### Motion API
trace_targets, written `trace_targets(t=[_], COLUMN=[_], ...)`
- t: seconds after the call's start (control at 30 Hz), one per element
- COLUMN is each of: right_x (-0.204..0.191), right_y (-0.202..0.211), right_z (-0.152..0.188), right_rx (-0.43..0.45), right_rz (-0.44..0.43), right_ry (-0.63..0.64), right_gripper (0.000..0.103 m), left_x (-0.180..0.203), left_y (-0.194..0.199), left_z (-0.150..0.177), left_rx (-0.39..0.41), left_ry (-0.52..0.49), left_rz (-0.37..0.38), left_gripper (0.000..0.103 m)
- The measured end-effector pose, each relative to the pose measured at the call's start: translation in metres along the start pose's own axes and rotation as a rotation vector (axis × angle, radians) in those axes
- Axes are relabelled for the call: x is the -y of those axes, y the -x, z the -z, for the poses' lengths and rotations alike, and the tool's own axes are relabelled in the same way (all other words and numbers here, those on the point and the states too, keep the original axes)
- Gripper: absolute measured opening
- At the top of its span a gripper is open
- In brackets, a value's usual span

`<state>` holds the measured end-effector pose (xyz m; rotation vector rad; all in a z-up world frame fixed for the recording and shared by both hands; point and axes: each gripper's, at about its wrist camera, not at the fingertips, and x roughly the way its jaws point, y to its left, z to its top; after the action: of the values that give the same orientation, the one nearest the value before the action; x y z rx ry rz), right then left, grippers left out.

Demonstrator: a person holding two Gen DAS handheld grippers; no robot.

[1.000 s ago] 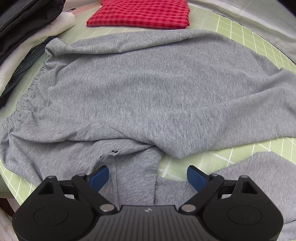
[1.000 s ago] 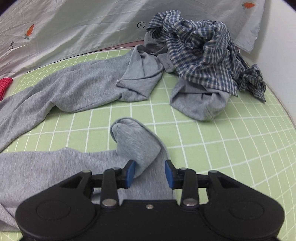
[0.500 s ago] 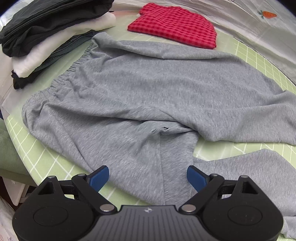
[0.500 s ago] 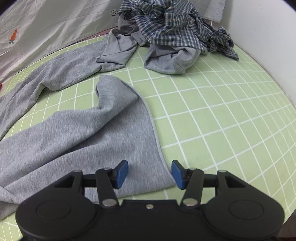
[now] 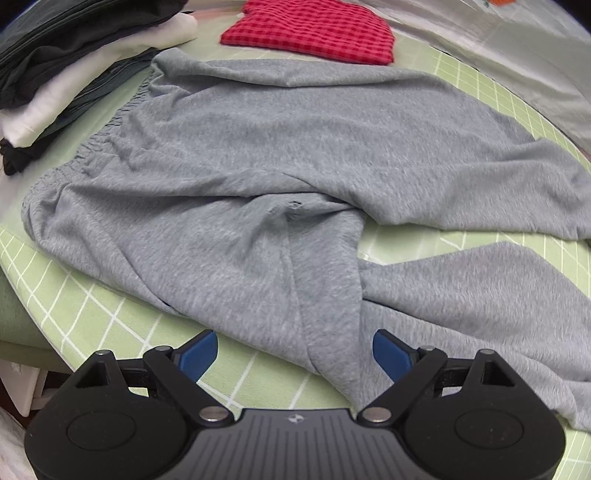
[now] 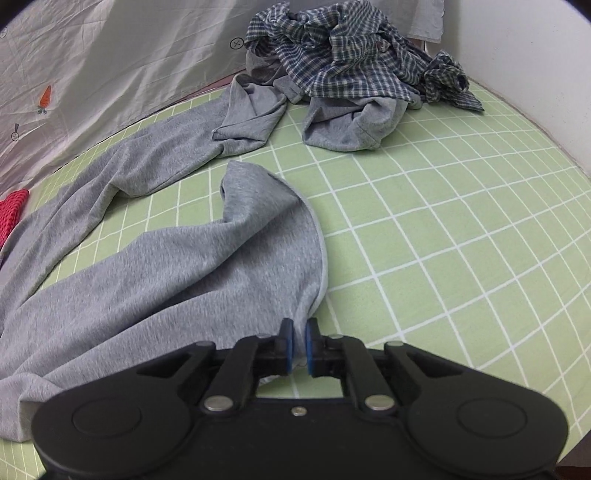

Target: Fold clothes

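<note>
Grey sweatpants (image 5: 280, 177) spread across green grid mat (image 6: 461, 240). Folded red checked cloth (image 5: 314, 31) top centre, dark/white stack (image 5: 74, 62) upper left, crumpled plaid shirt (image 6: 351, 55) top of right view. Mat's right half bare. Left gripper (image 5: 295, 354) wide, closing, over the fabric's edge, pads clear. Right gripper (image 6: 299, 343) closing, pinching the leg hem.

Sweatpants (image 5: 280, 155) spread flat on gridded mat (image 6: 443, 229). Folded checked shirt (image 5: 314, 33) behind waistband; stacked folded clothes (image 5: 66, 62) at its left. Crumpled plaid shirt (image 6: 351, 55) heaped beyond leg ends, on mat.
</note>
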<state>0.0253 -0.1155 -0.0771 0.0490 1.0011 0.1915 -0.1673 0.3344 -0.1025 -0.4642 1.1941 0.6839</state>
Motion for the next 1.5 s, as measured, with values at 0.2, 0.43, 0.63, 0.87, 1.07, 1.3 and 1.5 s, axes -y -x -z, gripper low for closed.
trace_targets(t=[0.2,0.43,0.63,0.87,1.07,1.3,1.5], right_x=[0.000,-0.003,-0.016,-0.064,-0.069,-0.019,-0.035], right_y=[0.015,0.066,0.070,-0.011,-0.025,-0.051,-0.076], right_z=[-0.006,-0.035,-0.091,-0.182,-0.178,-0.101,-0.079], right_rx=[0.046,0.200,0.272,0.283,0.267,0.009,-0.052], right_rz=[0.000,0.020,-0.026,-0.028,-0.031,-0.055,-0.130], right_ry=[0.053,0.155,0.185,0.217,0.155,-0.146,-0.187], right_gripper=[0.006,0.005,0.005,0.021,0.047,0.047,0.045], left_x=[0.012,0.008,0.016,0.057,0.063,0.030,0.007], left_y=[-0.001,0.049,0.088,0.054,0.036,0.011,0.009], left_z=[0.006,-0.015,-0.070,-0.163,-0.163,-0.110,-0.081], left_rx=[-0.016,0.094,0.230,0.335,0.297,0.156,0.106], left_ry=[-0.054,-0.011,0.037,0.079,0.066,0.101,0.118], left_rz=[0.010,0.026,0.100,0.068,0.050,0.022,-0.037], left_gripper=[0.005,0.003,0.003,0.022,0.069,0.069,0.070])
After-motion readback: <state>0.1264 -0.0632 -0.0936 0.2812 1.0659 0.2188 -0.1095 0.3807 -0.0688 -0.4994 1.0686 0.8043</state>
